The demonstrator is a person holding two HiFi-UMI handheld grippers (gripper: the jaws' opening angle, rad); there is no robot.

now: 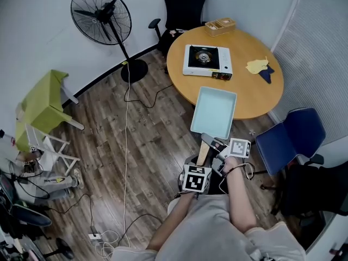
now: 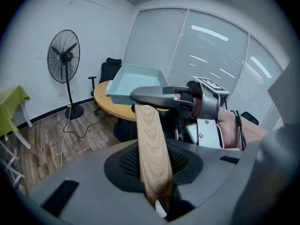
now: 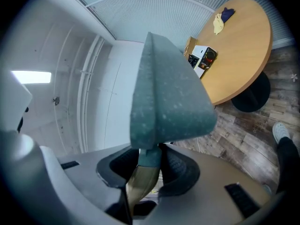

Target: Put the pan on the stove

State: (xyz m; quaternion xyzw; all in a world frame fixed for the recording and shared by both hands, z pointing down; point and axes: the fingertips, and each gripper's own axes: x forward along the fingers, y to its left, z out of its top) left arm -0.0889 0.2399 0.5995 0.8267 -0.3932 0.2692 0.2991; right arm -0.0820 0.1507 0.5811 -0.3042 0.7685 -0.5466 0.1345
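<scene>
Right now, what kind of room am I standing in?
Probably a small office or meeting room: a round wooden table, a black office chair beside it, window blinds and a pedestal fan.

I see a pale teal rectangular metal pan (image 1: pixel 215 112) with a light-grained wooden handle (image 1: pixel 203 152), a white-and-black tabletop stove (image 1: pixel 206 60), and a round tan wooden table (image 1: pixel 255 99).

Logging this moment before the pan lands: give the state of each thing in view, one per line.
Pan: empty, held up by its handle, not yet on the stove.
Left gripper: jaws shut on the handle's end.
Right gripper: jaws shut on the handle near the pan.
Stove: on the table, nothing on it, no flame seen.
Fan: standing, blades look still.
</scene>
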